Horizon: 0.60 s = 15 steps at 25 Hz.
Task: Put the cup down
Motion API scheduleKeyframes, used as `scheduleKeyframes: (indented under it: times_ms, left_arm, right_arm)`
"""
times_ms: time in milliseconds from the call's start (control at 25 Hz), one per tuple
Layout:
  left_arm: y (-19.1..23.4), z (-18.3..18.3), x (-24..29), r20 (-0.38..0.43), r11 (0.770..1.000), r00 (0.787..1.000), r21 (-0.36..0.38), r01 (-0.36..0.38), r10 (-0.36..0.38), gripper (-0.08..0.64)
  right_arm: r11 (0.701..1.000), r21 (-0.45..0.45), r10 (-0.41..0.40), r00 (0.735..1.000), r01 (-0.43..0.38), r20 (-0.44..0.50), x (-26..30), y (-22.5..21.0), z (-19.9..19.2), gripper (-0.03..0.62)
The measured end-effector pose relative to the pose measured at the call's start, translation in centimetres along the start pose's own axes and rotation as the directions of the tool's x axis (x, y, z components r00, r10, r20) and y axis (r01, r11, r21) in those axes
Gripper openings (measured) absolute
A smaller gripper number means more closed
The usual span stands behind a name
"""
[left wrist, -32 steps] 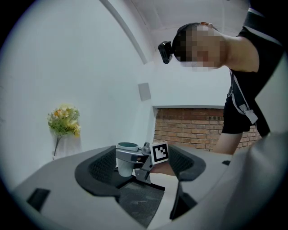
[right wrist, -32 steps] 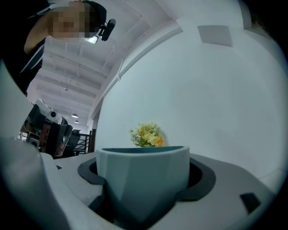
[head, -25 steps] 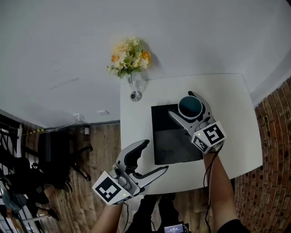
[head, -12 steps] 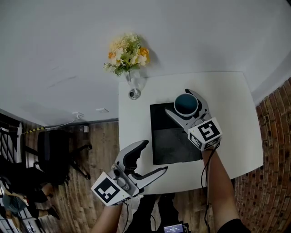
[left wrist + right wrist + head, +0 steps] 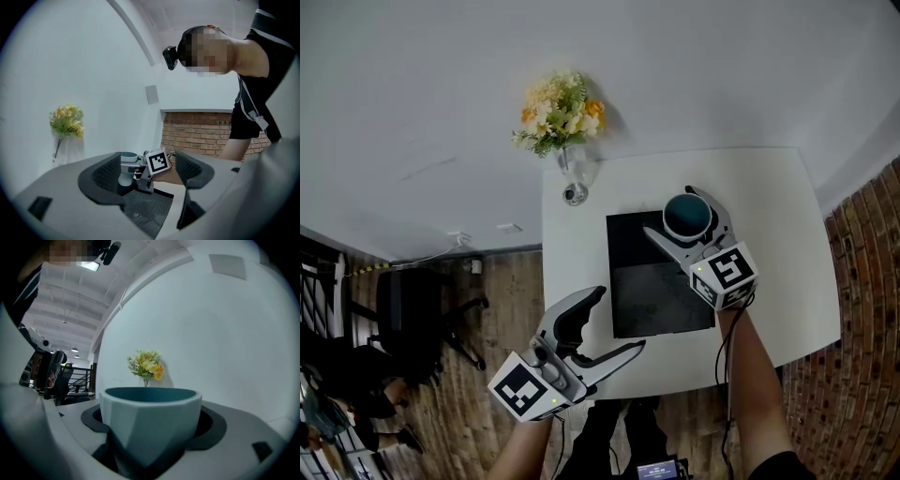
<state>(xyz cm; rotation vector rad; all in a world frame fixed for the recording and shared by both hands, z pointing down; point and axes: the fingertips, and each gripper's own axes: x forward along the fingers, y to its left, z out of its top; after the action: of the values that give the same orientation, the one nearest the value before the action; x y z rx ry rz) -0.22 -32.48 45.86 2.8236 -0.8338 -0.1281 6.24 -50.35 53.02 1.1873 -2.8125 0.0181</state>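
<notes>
Finding right gripper (image 5: 669, 213) fingers (image 5: 664, 244) clasping the cup (image 5: 690, 217) upright over the mat (image 5: 656, 295), left gripper (image 5: 622, 320) fingers wide and empty, we judge set-down pending.

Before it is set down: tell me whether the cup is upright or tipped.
Upright: the cup has a level rim and its opening faces up.

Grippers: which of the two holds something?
The right gripper, clamped on the teal faceted cup over the black mat; the left gripper stands open and empty.
</notes>
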Motion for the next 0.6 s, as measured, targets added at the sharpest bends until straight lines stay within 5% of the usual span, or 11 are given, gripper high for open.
scheduleKeyframes:
  times_ms: [480, 600]
  left_arm:
    - [-0.1, -0.1, -0.3, -0.011, 1.000, 1.000, 0.004, 0.011, -0.011, 0.354]
    - [-0.3, 0.0, -0.4, -0.009, 1.000, 1.000, 0.006, 0.012, -0.012, 0.354]
  right_arm:
    - [1.000, -0.022, -0.008, 0.998, 0.007, -0.065, -0.8, 0.1, -1.0, 0.441]
    - [1.000, 0.001, -0.006, 0.998, 0.006, -0.061, -1.1, 0.2, -1.1, 0.492]
